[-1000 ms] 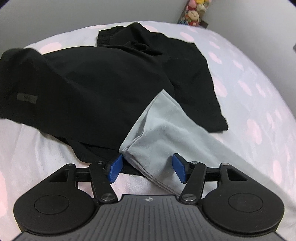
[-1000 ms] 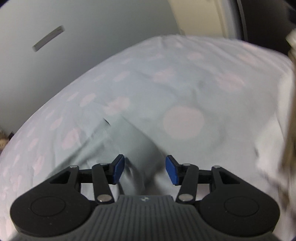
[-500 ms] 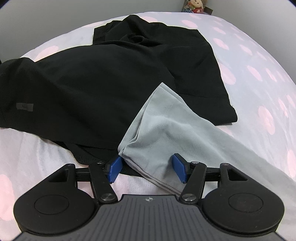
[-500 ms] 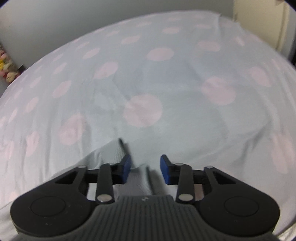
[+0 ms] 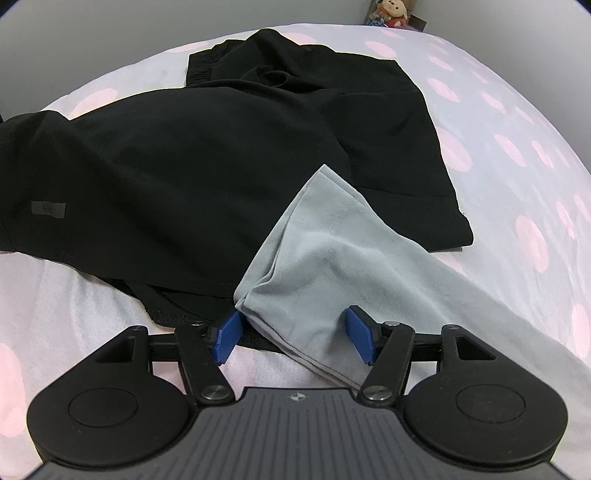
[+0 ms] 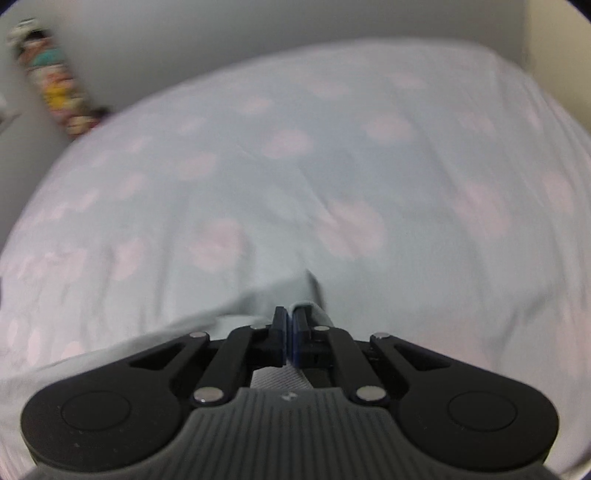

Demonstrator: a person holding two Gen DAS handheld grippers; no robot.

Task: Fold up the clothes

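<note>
Right tongs [image 6: 287,334]: my jaws, half open a second ago, are now closed on the grey garment's [image 5: 332,266] edge. Left tongs [image 5: 291,334]: gaping, unchanged, straddling its corner, gripping nothing. Garment on bed [image 5: 517,155], overlapping black clothes [image 5: 184,166]; fold can begin.

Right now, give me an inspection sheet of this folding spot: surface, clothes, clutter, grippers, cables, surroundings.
Surface: pale bedsheet with pink dots, wrinkled.
Job's things: light grey cotton garment, one corner lying over crumpled black garments.
Clutter: nothing seen.
Grippers: left hand-held gripper open, astride the grey garment's edge; right hand-held gripper shut on grey fabric.
Cables: nothing seen.
Surroundings: grey wall; plush toys at the far corner.
</note>
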